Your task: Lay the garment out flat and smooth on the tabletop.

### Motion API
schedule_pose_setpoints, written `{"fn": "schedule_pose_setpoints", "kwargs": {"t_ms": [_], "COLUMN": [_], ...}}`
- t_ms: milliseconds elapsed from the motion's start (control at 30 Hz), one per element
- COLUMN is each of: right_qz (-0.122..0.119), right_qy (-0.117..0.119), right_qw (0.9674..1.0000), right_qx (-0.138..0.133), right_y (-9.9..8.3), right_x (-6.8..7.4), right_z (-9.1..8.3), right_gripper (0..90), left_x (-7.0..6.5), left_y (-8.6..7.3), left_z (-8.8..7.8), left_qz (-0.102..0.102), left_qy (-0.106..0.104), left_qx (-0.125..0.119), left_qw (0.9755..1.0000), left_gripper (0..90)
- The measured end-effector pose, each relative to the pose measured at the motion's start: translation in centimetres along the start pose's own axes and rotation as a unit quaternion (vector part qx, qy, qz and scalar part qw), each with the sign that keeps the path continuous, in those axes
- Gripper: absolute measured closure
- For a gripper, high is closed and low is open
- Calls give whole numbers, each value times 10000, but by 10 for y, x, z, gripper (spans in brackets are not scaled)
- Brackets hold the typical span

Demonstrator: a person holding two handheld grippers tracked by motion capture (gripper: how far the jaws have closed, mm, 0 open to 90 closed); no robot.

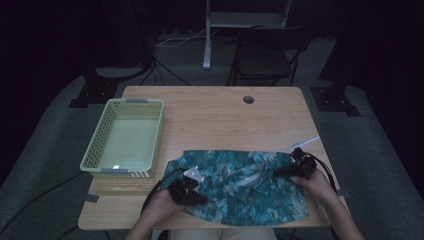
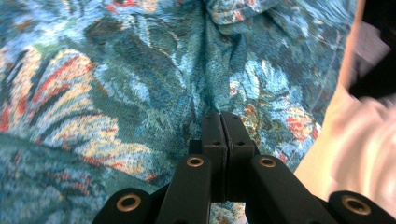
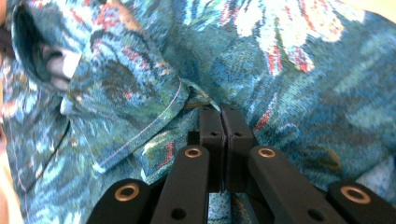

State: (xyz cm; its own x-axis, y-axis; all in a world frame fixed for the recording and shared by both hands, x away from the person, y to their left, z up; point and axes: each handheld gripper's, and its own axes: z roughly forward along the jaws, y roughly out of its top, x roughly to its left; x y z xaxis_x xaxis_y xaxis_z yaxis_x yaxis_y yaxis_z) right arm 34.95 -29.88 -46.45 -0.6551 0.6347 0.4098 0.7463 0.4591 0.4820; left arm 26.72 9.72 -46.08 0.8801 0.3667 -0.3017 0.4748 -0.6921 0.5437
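Cloth (image 1: 245,185), crumpled floral teal, w/ basket (image 1: 125,140)

Hand-held gripper (image 3: 221,112) jaws closed, pinching teal floral fabric (image 3: 289,70).

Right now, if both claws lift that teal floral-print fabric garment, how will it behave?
The teal floral-print fabric garment probably droops and sags between the claws: it lies rumpled with soft folds. It looks light, a thin weave. Pushed, it would likely bunch up rather than slide across the wooden table.
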Motion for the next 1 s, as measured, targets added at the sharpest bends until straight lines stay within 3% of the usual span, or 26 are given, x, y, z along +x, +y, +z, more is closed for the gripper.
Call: {"fn": "schedule_pose_setpoints", "kwargs": {"t_ms": [67, 100, 133, 167, 200, 267, 300, 367, 467, 500, 533, 567, 600, 633, 667, 700, 733, 767, 800, 833, 867, 900, 933, 1000], "right_qz": [-210, -230, -230, -253, -336, -389, -427, -391, -365, -394, -42, -42, 254, 992, 992, 1467, 1831, 1913, 1948, 1901, 1801, 1724, 1618, 1509], "right_qy": [173, 292, 292, 395, 459, 391, 313, 221, 258, 380, 302, 302, 23, -845, -845, -1078, -1024, -980, -1039, -1048, -1054, -1065, -1051, -1015], "right_qw": [9996, 9992, 9992, 9983, 9953, 9950, 9949, 9965, 9988, 9985, 9980, 9980, 9951, 9710, 9710, 9503, 9334, 9303, 9335, 9397, 9479, 9536, 9605, 9665], "right_qx": [4, -136, -136, -333, -779, -832, -861, -700, -176, -66, -553, -553, -953, -2004, -2004, -2525, -2911, -2973, -2824, -2642, -2407, -2225, -2007, -1809], "right_y": [-10, -11, -11, -11, -5, -1, 5, 19, 43, 53, 82, 82, 93, 115, 115, 120, 120, 121, 122, 122, 120, 119, 115, 107], "right_x": [13, 17, 17, 20, 26, 27, 28, 24, 14, 11, -1, -1, -8, -21, -21, -28, -34, -37, -39, -39, -38, -38, -36, -32], "right_z": [-7, -14, -14, -23, -48, -53, -59, -58, -43, -38, -47, -47, -56, -85, -85, -97, -106, -108, -106, -100, -92, -85, -73, -58], "right_gripper": [890, 890, 890, 890, 890, 890, 890, 890, 892, 893, 891, 891, 890, 709, 709, 624, 620, 568, 529, 525, 493, 484, 484, 481], "left_x": [-11, -13, -13, -15, -14, -7, -2, 12, 32, 42, 55, 66, 83, 98, 110, 119, 124, 130, 132, 132, 131, 127, 124, 114], "left_y": [1, 4, 4, 11, 16, 27, 32, 42, 57, 67, 78, 87, 95, 101, 104, 106, 106, 106, 103, 99, 96, 91, 89, 81], "left_z": [-10, -19, -19, -33, -41, -49, -49, -41, -24, -26, -34, -43, -59, -75, -88, -98, -101, -101, -99, -95, -91, -82, -77, -62], "left_qz": [101, 114, 114, 144, 145, 126, 102, 34, 7, -68, -180, -318, -716, -1085, -1364, -1535, -1548, -1617, -1652, -1670, -1672, -1633, -1603, -1470], "left_qy": [-24, 7, 7, 190, 334, 518, 557, 455, 348, 549, 1008, 1446, 1950, 2325, 2631, 3127, 3276, 3272, 3149, 2952, 2799, 2610, 2474, 2221], "left_qx": [-162, -369, -369, -657, -826, -989, -964, -845, -483, -604, -834, -1169, -1731, -2153, -2510, -2558, -2481, -2359, -2307, -2251, -2209, -2152, -2078, -1941], "left_qw": [9998, 9993, 9993, 9976, 9959, 9937, 9937, 9954, 9982, 9966, 9912, 9820, 9628, 9422, 9215, 9018, 8984, 9006, 9057, 9134, 9192, 9268, 9327, 9441], "left_gripper": [900, 900, 900, 900, 900, 900, 900, 900, 900, 900, 900, 900, 896, 838, 838, 713, 646, 596, 527, 527, 527, 527, 527, 527]}}
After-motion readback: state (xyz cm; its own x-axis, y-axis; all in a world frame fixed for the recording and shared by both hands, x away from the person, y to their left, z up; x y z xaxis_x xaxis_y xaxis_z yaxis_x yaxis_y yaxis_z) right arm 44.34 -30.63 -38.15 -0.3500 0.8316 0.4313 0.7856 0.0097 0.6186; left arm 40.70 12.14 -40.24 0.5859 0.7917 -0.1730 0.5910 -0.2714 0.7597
